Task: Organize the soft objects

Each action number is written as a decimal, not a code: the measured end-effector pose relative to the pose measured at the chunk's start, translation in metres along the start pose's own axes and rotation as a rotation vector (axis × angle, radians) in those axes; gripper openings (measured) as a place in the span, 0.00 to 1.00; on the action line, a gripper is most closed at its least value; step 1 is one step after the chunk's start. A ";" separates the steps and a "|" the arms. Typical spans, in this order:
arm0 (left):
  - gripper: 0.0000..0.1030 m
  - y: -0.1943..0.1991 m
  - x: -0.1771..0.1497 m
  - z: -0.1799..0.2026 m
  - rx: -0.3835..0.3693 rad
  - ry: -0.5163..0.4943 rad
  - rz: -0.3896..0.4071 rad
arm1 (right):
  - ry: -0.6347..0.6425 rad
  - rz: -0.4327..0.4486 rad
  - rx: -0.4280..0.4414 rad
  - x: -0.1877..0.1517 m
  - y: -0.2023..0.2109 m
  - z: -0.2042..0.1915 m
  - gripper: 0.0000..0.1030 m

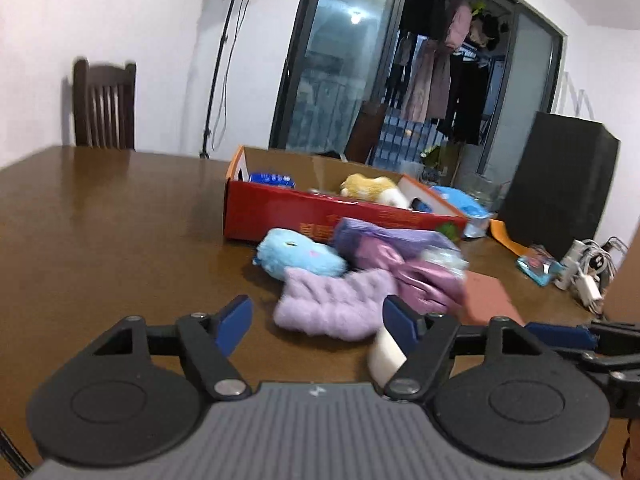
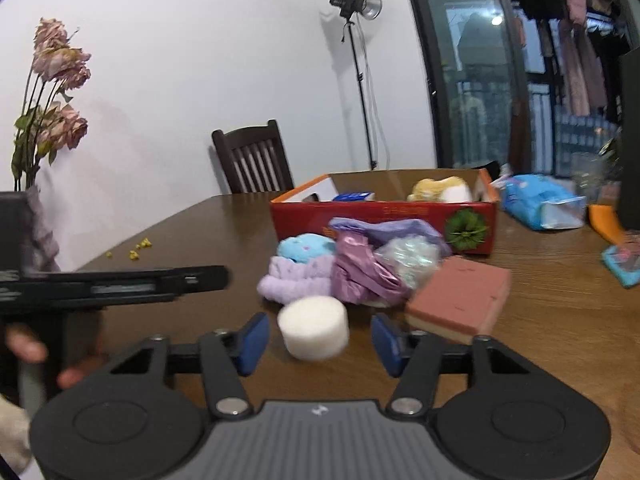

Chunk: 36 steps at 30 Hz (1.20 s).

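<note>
A pile of soft things lies on the brown table in front of a red cardboard box [image 1: 280, 212] [image 2: 384, 222]: a blue plush [image 1: 300, 258] [image 2: 306, 248], a lilac fluffy cloth [image 1: 336, 304] [image 2: 296, 280], shiny pink-purple fabric [image 1: 424, 280] [image 2: 360, 276] and a pink sponge block [image 2: 460, 300]. A yellow plush [image 1: 372, 188] [image 2: 440, 189] lies inside the box. A white foam cylinder [image 2: 314, 328] [image 1: 386, 356] sits just ahead of my open right gripper [image 2: 316, 340]. My left gripper [image 1: 316, 324] is open and empty, near the lilac cloth.
A blue tissue pack [image 2: 540, 200] lies right of the box. A black box [image 1: 560, 184], a charger and cables [image 1: 588, 268] stand at the right. A vase of dried flowers [image 2: 48, 120] stands at the left, a dark chair [image 2: 256, 160] behind the table.
</note>
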<state>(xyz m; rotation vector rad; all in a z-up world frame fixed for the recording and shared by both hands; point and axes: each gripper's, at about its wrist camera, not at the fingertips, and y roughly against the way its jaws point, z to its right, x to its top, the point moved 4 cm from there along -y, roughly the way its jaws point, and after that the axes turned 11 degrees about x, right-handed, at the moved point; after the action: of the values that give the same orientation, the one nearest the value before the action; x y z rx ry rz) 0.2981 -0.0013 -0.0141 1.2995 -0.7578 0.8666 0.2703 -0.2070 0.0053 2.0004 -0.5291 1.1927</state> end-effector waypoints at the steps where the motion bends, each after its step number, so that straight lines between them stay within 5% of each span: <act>1: 0.69 -0.015 0.004 -0.005 -0.019 0.013 -0.023 | -0.008 -0.006 0.015 0.005 -0.013 0.002 0.42; 6: 0.68 -0.070 0.012 -0.030 -0.179 0.169 -0.141 | -0.057 -0.053 0.018 0.027 -0.085 0.014 0.35; 11: 0.34 -0.087 0.000 -0.029 -0.220 0.174 -0.226 | -0.069 -0.100 -0.079 0.027 -0.129 0.031 0.28; 22: 0.17 -0.081 0.002 -0.030 -0.209 0.179 -0.226 | -0.047 -0.090 -0.065 0.019 -0.138 0.034 0.30; 30: 0.15 -0.071 0.005 -0.026 -0.217 0.142 -0.204 | 0.010 -0.141 -0.085 0.016 -0.139 0.027 0.32; 33: 0.15 -0.058 0.013 -0.022 -0.221 0.143 -0.167 | 0.023 -0.130 -0.053 0.019 -0.137 0.027 0.20; 36: 0.14 -0.022 0.024 -0.013 -0.252 0.141 -0.088 | 0.044 -0.062 -0.060 0.028 -0.119 0.014 0.18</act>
<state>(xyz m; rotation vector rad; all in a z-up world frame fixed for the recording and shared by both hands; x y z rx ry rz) 0.3291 0.0126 -0.0054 1.0297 -0.6703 0.7575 0.3708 -0.1408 -0.0200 1.9226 -0.4717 1.1666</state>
